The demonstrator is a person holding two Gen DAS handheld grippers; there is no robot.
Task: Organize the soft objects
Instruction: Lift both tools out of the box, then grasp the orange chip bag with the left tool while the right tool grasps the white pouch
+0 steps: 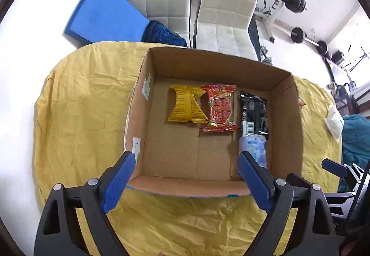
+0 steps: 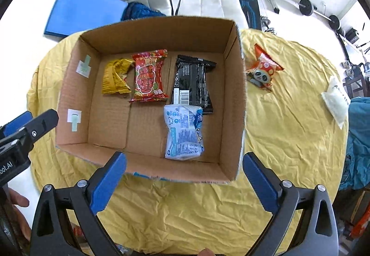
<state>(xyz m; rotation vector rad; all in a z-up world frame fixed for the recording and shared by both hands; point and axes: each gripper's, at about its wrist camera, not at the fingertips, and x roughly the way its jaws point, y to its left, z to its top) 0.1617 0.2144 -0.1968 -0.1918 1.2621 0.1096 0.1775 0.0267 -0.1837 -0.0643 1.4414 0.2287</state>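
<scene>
Cardboard box (image 2: pixel 76 85) at frame centre holds yellow (image 2: pixel 115 77), red (image 2: pixel 149 75), black (image 2: pixel 193 80) and pale blue packets (image 2: pixel 183 132). An orange packet (image 2: pixel 263 68) lies upper right on the yellow cloth (image 2: pixel 289 140). Left gripper (image 1: pixel 186 178) and right gripper (image 2: pixel 185 178) both gape, empty.

Cardboard, crinkled cloth and shiny wrappers

The box (image 2: pixel 76 94) at frame centre is matt brown corrugated cardboard with rough torn edges. Inside, the yellow packet (image 2: pixel 115 77), red packet (image 2: pixel 149 75), black packet (image 2: pixel 193 81) and pale blue packet (image 2: pixel 185 133) are glossy plastic film, creased. The surface wears a wrinkled matt yellow cloth (image 2: pixel 289 140). At lower frame, each hand-held gripper (image 2: pixel 185 183) (image 1: pixel 186 178) shows matt black plastic, blue pads (image 2: pixel 106 184) and metal pins.
</scene>
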